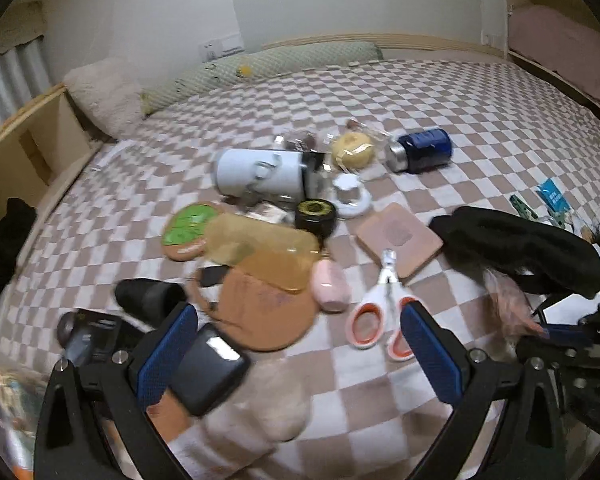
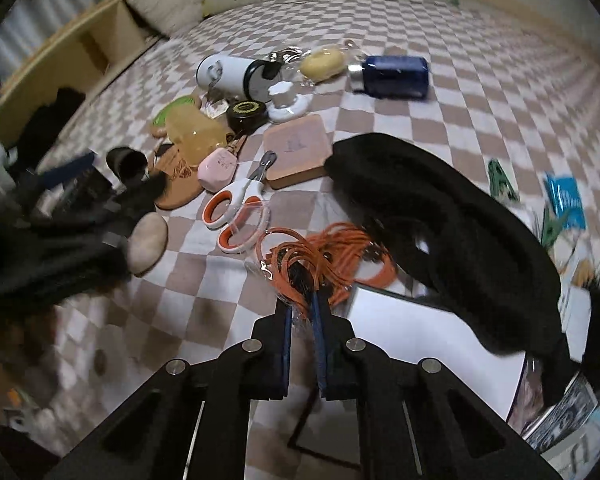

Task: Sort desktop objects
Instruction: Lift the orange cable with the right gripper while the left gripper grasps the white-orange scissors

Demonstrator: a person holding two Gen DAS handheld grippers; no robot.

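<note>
Right gripper (image 2: 302, 300) pinches a clear bag of orange bands (image 2: 332, 258), at six o'clock from the scissors (image 2: 236, 210). Left gripper (image 1: 296, 344) stands spread above the checkered blanket (image 1: 460, 96) (nothing between its pads). Label writing on the blue can (image 1: 422, 150) and black tin (image 1: 315, 216) is illegible.

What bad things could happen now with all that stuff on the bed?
1. The right gripper pinches only one end of the bagged orange bands; the loose loops may snag the white-and-orange clippers beside them or slip out.
2. The left gripper is open, and a black case lies against its left finger, so it might get nudged.
3. The blue can lies on its side and could roll.
</note>
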